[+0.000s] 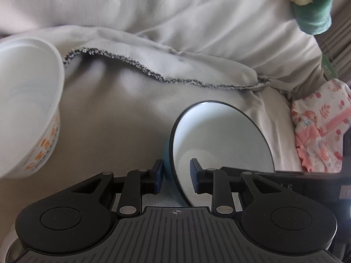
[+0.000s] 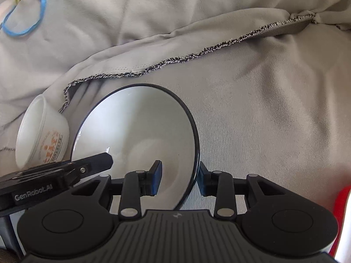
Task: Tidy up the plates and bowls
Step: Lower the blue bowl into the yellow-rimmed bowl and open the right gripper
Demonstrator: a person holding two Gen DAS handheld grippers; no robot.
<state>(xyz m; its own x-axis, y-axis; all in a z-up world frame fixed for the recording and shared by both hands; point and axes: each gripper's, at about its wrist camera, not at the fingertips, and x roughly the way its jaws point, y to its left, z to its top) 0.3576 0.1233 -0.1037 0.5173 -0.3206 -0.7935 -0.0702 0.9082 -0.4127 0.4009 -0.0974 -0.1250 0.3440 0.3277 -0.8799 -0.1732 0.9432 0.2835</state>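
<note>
A white bowl point(image 1: 219, 135) with a dark rim and a blue outside is tipped steeply over the grey cloth. My left gripper point(image 1: 176, 175) has one pad on the blue outer wall and the other inside, shut on the rim. The same bowl point(image 2: 136, 127) fills the middle of the right wrist view. My right gripper point(image 2: 179, 177) clamps its opposite rim, one pad inside and one outside. One left finger point(image 2: 98, 160) pokes into the bowl from the left. A small white bowl with orange flowers point(image 1: 28, 100) lies tilted at the far left, just left of the big bowl point(image 2: 41, 131).
Rumpled grey fabric with a frayed dark edge point(image 1: 164, 76) covers the soft surface. A green cloth point(image 1: 313, 6) lies at the top right and pink flowered fabric point(image 1: 322, 127) at the right. A blue cord loop point(image 2: 24, 22) sits at the top left, something red point(image 2: 342, 208) at the right edge.
</note>
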